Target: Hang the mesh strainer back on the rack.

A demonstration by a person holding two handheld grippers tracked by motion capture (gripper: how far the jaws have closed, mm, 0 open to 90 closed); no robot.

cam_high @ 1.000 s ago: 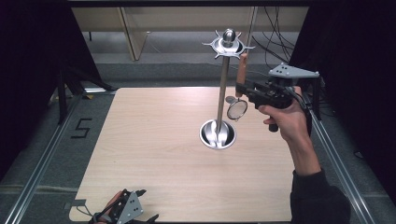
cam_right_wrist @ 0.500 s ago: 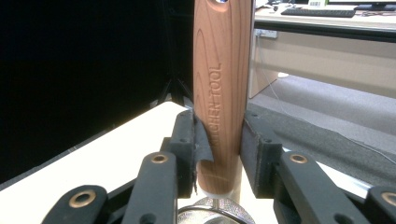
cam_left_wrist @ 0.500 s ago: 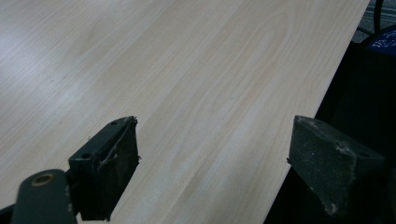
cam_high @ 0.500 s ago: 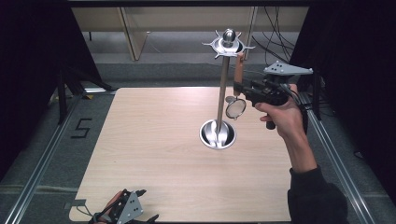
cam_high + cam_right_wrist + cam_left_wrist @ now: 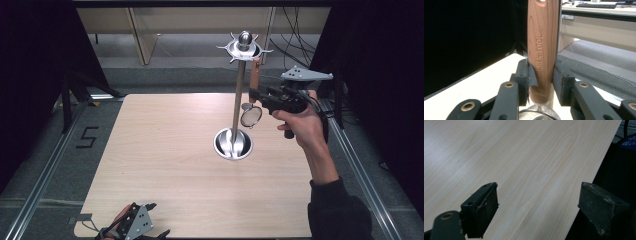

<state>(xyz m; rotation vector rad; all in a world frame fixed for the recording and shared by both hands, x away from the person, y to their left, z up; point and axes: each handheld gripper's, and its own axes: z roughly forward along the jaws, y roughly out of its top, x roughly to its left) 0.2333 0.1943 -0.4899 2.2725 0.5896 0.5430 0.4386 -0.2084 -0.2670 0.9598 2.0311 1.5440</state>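
Note:
A kitchen tool with a reddish wooden handle (image 5: 255, 75) and a round metal head (image 5: 251, 116) hangs upright beside the pole of a metal utensil stand (image 5: 239, 95). My right gripper (image 5: 255, 94) is shut on the handle, just right of the pole and below the stand's hooked top ring (image 5: 244, 46). In the right gripper view the handle (image 5: 541, 50) stands between the pads (image 5: 560, 80), with the metal head (image 5: 540, 112) below. My left gripper (image 5: 150, 232) rests at the table's near edge, open and holding nothing (image 5: 537, 207).
The stand's round base (image 5: 233, 144) sits on the light wooden table (image 5: 165, 165), right of centre. Metal rails run along both sides of the table. Dark curtains hang left and right, and cables lie beyond the far right corner.

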